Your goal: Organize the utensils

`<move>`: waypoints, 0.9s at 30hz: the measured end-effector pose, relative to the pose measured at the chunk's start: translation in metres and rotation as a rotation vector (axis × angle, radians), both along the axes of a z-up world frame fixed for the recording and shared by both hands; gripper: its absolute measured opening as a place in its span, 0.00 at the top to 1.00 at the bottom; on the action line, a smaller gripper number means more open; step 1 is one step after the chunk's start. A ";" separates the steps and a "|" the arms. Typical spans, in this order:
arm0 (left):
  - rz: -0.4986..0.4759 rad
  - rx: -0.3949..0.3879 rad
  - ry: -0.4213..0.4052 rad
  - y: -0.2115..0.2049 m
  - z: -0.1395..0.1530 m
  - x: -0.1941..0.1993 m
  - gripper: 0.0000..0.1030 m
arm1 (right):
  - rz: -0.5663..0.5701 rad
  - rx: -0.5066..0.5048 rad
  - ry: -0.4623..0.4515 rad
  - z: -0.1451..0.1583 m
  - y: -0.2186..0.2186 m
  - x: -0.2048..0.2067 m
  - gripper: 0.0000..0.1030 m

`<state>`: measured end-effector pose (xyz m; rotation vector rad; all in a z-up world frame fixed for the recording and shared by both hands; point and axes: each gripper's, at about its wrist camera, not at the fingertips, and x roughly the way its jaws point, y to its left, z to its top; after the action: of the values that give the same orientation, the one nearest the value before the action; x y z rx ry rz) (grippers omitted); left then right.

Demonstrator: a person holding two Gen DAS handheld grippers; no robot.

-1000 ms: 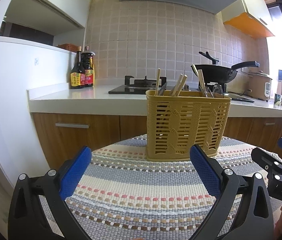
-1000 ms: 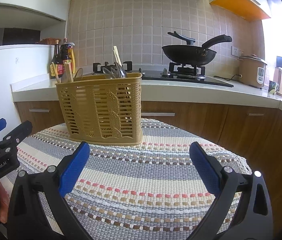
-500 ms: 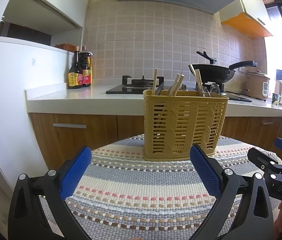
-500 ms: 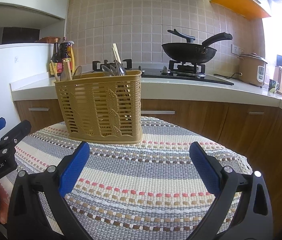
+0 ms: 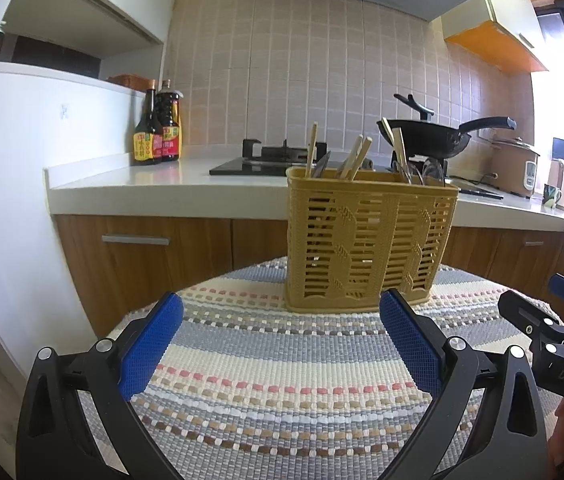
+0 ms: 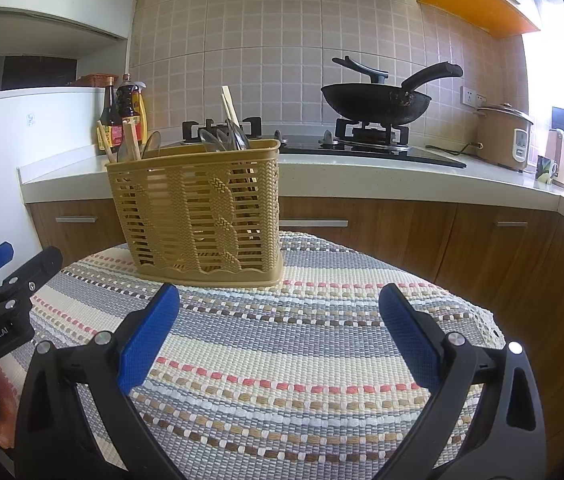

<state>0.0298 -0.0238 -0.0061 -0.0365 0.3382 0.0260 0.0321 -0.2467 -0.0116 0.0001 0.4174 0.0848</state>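
A tan plastic utensil basket [image 5: 366, 240] [image 6: 202, 216] stands upright at the far side of a round table covered by a striped woven cloth [image 5: 282, 380] [image 6: 290, 360]. Wooden chopsticks [image 5: 356, 152] [image 6: 228, 106] and clear spoons [image 6: 218, 140] stick out of its top. My left gripper [image 5: 282, 344] is open over the cloth, short of the basket, with nothing between its blue pads. My right gripper [image 6: 278, 332] is also open and empty, to the right of the basket's front.
Behind the table runs a white kitchen counter [image 5: 162, 184] with sauce bottles [image 5: 158, 128], a gas hob and a black wok [image 6: 378, 100], and a rice cooker [image 6: 502, 136]. Wooden cabinets [image 6: 402, 232] stand close beyond the table edge.
Both grippers stay open and empty. Both views have tilted or sunk slightly, so the basket sits a little higher in frame.
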 end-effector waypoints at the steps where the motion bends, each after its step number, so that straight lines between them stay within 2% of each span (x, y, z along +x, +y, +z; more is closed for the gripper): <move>1: 0.003 -0.001 0.003 0.000 0.000 0.000 0.07 | -0.002 0.001 0.001 0.000 0.000 0.000 0.08; 27: 0.011 0.006 -0.004 0.000 0.001 -0.003 0.07 | -0.013 0.004 0.004 0.000 -0.001 0.001 0.07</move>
<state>0.0270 -0.0242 -0.0053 -0.0325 0.3340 0.0383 0.0326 -0.2480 -0.0117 0.0074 0.4216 0.0730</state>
